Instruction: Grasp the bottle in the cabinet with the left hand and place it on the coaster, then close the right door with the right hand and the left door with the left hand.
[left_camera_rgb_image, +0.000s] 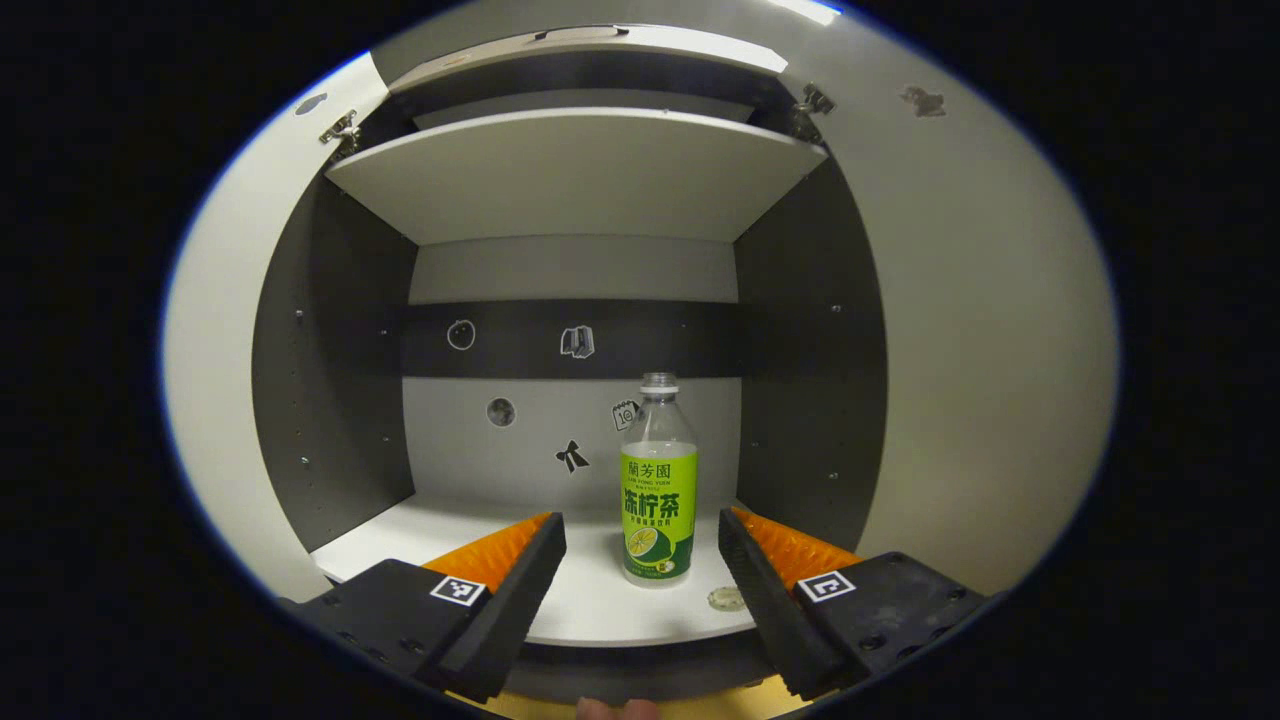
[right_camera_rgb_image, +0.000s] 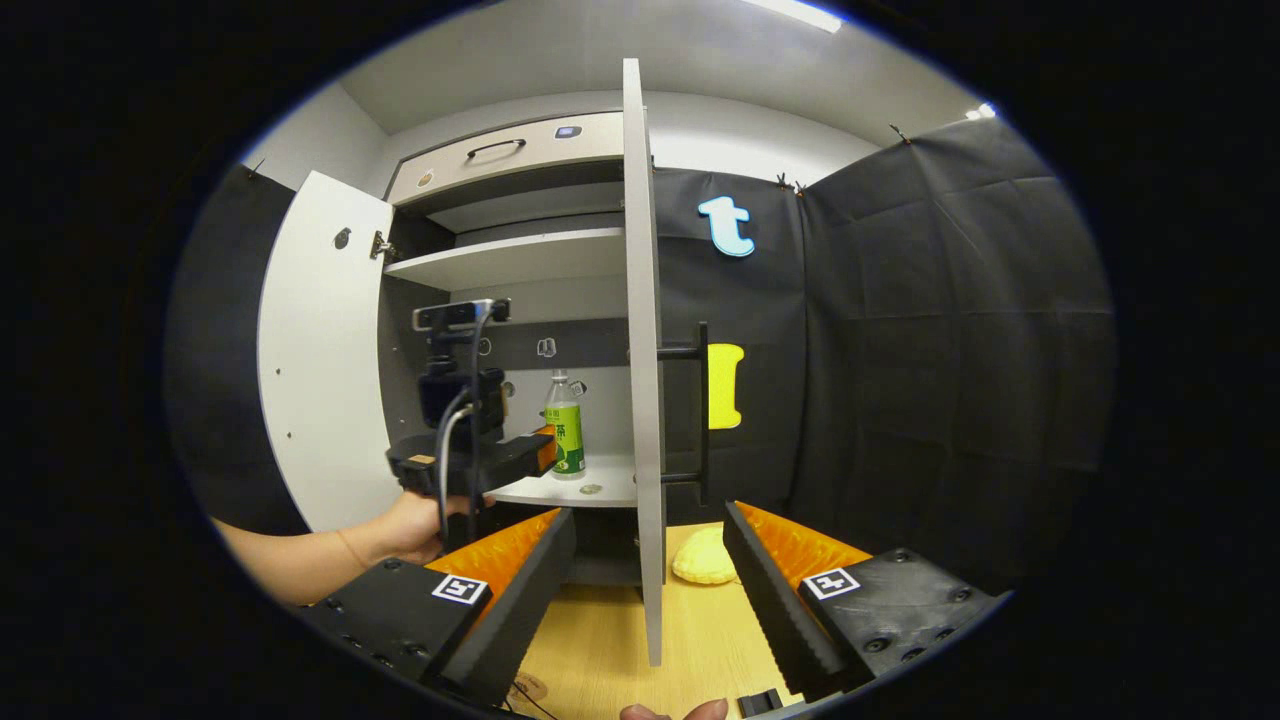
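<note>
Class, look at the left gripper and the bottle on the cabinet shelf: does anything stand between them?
Nothing visible does. The left gripper is open, with the bottle upright on the shelf straight ahead, beyond its fingertips. Only a small round thing lies on the shelf near the bottle's base, off to one side.

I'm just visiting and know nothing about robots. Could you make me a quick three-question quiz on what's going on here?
1. True or false: the clear plastic bottle with the green label stands upright on the cabinet's lower shelf.
2. The left gripper is: A) open, short of the bottle; B) shut on the bottle.
3. Which white cabinet door stands edge-on in front of the right gripper?

Key: 1 true; 2 A; 3 the right door.
</note>
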